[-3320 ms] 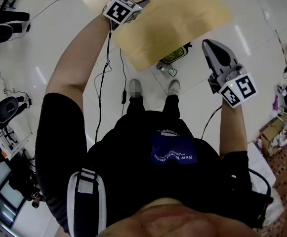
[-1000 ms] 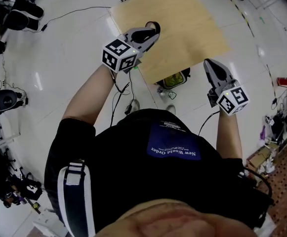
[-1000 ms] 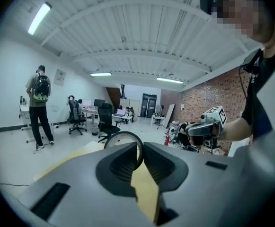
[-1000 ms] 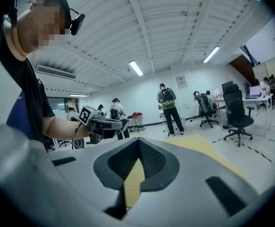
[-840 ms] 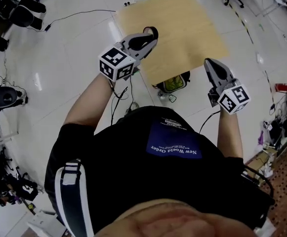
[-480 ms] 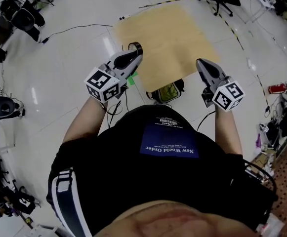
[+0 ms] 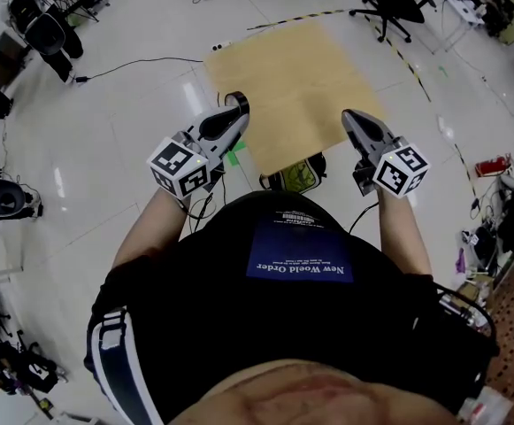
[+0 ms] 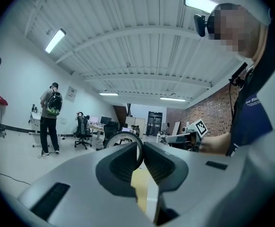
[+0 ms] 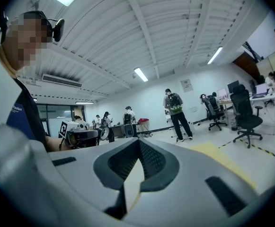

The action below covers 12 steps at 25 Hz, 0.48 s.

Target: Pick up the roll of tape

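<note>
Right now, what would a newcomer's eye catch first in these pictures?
The left hand-held gripper pinches a dark ring-shaped roll of tape at its jaw tips, in mid-air. Ahead spreads a square tan wooden tabletop; the right hand-held gripper, at the head view's right, is shut and empty.

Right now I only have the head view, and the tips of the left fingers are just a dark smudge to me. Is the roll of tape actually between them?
Observer: Yes. The left gripper view shows the fingers pressing on the roll of tape from both sides.
Operator: How does it sit?
Observer: On edge, pinched at one side of its rim. The hoop rises past the tips of the left gripper.
Operator: And the other side?
Observer: In its own view the right gripper has its fingers together, with nothing between them.
</note>
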Motion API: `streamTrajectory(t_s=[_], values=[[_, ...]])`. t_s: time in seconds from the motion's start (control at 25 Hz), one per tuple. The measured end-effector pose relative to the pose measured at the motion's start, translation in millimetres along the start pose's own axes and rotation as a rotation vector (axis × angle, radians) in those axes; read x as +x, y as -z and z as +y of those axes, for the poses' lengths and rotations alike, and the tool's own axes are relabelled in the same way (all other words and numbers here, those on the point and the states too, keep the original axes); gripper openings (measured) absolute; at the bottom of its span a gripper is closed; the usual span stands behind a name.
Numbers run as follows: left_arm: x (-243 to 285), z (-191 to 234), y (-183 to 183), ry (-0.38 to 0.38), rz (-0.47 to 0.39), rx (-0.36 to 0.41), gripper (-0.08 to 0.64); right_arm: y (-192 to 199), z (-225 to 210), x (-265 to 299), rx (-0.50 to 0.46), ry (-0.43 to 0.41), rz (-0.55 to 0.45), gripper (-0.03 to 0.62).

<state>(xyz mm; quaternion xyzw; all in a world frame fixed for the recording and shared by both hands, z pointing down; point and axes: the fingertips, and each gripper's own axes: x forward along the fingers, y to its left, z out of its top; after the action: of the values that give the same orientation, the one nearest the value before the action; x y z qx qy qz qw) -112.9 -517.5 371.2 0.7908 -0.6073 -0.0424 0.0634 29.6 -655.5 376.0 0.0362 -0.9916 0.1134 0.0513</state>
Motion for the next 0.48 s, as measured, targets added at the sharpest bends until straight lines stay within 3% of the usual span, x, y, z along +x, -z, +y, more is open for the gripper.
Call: streamTrajectory(t_s=[0.48], values=[[-1.4,-4.6,-4.6,0.007,-0.004,0.013,0.052,8.6,-2.1,0.9,0.01,-0.003,0.012,-0.015]])
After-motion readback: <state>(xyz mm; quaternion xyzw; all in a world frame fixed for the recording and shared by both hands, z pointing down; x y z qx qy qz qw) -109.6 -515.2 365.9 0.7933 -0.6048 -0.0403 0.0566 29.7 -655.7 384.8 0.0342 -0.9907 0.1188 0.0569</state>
